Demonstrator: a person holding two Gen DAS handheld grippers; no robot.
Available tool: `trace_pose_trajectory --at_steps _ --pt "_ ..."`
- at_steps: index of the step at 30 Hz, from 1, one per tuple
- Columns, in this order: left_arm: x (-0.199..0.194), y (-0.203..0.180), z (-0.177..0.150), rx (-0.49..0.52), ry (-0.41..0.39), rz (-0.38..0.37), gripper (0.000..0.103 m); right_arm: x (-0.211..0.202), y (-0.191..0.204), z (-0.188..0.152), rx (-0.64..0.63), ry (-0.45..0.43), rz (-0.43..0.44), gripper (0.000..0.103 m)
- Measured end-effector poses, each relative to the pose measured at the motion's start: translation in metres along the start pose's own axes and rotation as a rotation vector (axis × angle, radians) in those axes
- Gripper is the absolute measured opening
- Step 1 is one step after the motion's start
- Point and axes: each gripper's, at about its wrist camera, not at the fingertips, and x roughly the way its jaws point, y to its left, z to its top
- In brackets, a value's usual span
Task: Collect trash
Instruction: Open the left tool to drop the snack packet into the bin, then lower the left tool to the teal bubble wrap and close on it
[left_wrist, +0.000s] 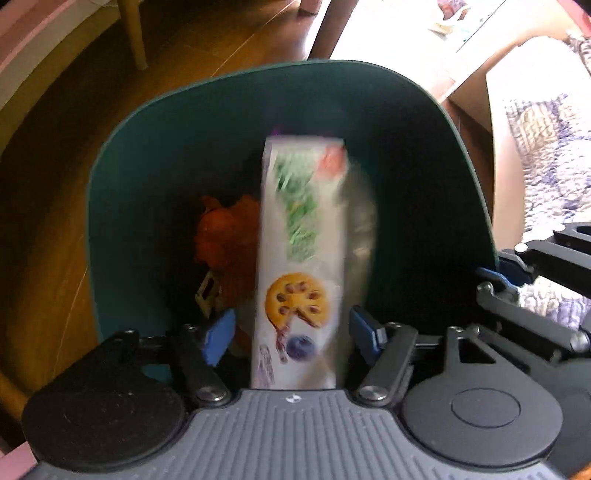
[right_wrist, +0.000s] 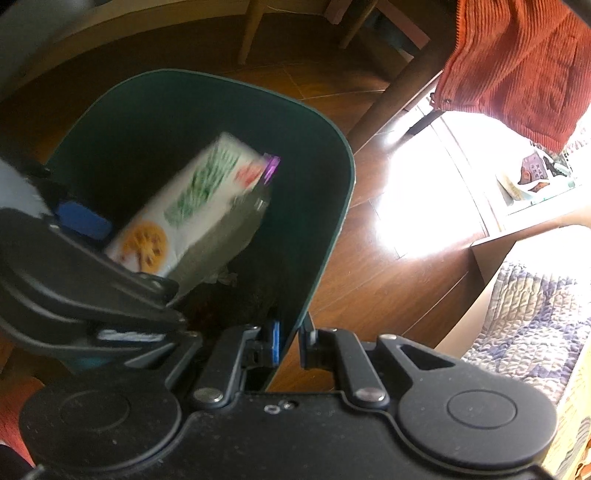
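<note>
**Dropping a biscuit carton into the green bin**

Hanging over the mouth of a dark green bin (left_wrist: 159, 155), the left gripper (left_wrist: 291, 332) points steeply down with its blue-padded fingers (left_wrist: 218, 338) spread. A tall white carton (left_wrist: 301, 266), printed with a round biscuit, a blueberry and green leaves, stands lengthwise between them. Both pads sit clear of the carton's sides, so nothing is pinched. The carton is blurred with motion, and its far end reaches deep into the bin toward 12 o'clock.

Inside the bin, at about 9 o'clock from the carton, lies a crumpled orange wrapper (left_wrist: 225, 236), with a small yellowish scrap (left_wrist: 208, 295) just below it. A clear plastic piece shows faintly along the carton's right edge.

From the right wrist view the carton (right_wrist: 184, 210) lies tilted inside the bin (right_wrist: 317, 206), its purple-capped end toward 2 o'clock. The left gripper's dark body fills the 9 o'clock side of that view. The right gripper (right_wrist: 290, 345) has its fingers (right_wrist: 275, 343) pressed nearly together on the thin near wall of the bin, one pad inside and one outside the rim.

The bin stands on a brown wooden floor (right_wrist: 369, 258). A rust-orange corduroy cloth (right_wrist: 517, 66) hangs at 1 o'clock, and a patterned quilt (right_wrist: 535, 325) lies at 4 o'clock.
</note>
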Motion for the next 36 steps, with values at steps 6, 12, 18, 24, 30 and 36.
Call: trace_pose_trajectory --at_steps 6,12,18,24,30,36 --pt "-0.038 0.001 -0.023 0.057 -0.090 -0.037 0.069 0.005 -0.007 -0.001 0.014 0.003 0.005 0.008" --pt "-0.060 0.009 -0.096 0.180 -0.068 -0.103 0.080 0.008 -0.016 -0.008 0.017 0.006 0.052 0.009" --pt "0.012 0.034 -0.150 0.127 0.196 -0.076 0.080 0.015 -0.020 -0.012 0.031 0.043 0.099 0.009" --pt "0.102 0.057 -0.168 -0.050 0.374 -0.052 0.080 0.028 -0.027 -0.006 0.171 0.062 0.181 0.007" --pt "0.154 0.041 -0.181 -0.096 0.391 -0.063 0.080 0.029 -0.016 0.012 0.177 0.024 0.242 0.007" --pt "0.213 0.025 -0.195 -0.133 0.451 -0.009 0.080 0.025 0.006 0.025 0.114 -0.010 0.302 0.008"
